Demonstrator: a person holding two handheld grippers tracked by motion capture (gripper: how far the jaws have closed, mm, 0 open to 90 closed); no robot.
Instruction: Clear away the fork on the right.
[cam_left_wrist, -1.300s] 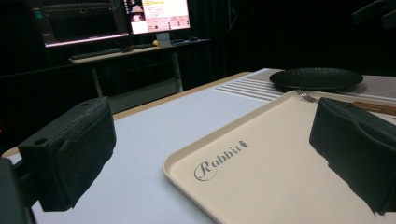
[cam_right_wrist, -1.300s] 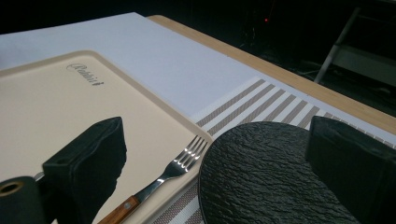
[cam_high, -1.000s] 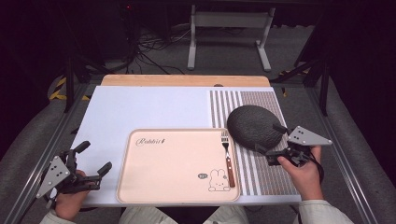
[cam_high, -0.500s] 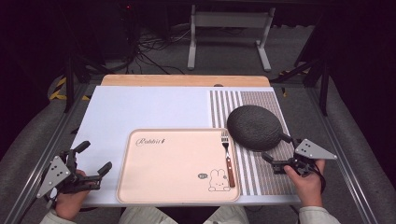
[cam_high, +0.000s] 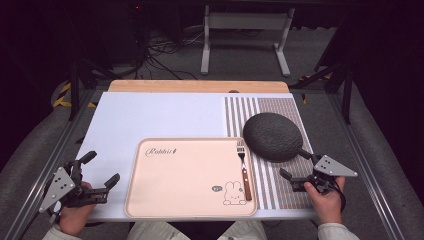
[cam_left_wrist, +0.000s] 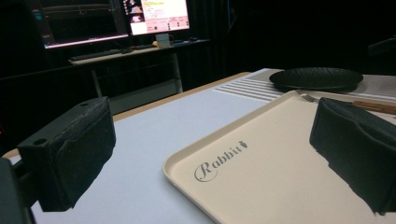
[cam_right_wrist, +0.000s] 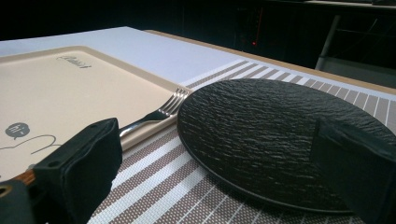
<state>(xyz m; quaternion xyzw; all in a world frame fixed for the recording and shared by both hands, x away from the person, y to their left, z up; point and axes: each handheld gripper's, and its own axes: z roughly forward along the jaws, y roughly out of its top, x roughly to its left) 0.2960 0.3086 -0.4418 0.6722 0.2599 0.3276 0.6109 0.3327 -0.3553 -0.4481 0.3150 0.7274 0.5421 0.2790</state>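
Right gripper (cam_high: 299, 172): jaws spread, holding nothing, near the front edge of the round black plate (cam_high: 272, 136), which rests on the striped placemat (cam_high: 270, 175) at the right of the surface (cam_high: 150, 115). The right gripper view shows the plate's rough, slate-like texture. A metal fork (cam_high: 243, 167) with a wooden handle lies along the right rim of the smooth beige tray (cam_high: 185, 175). Left gripper (cam_high: 97, 172): jaws spread, empty, just left of the tray. The left gripper view shows the tray's "Rabbit" lettering and monitors (cam_left_wrist: 116, 18) behind.
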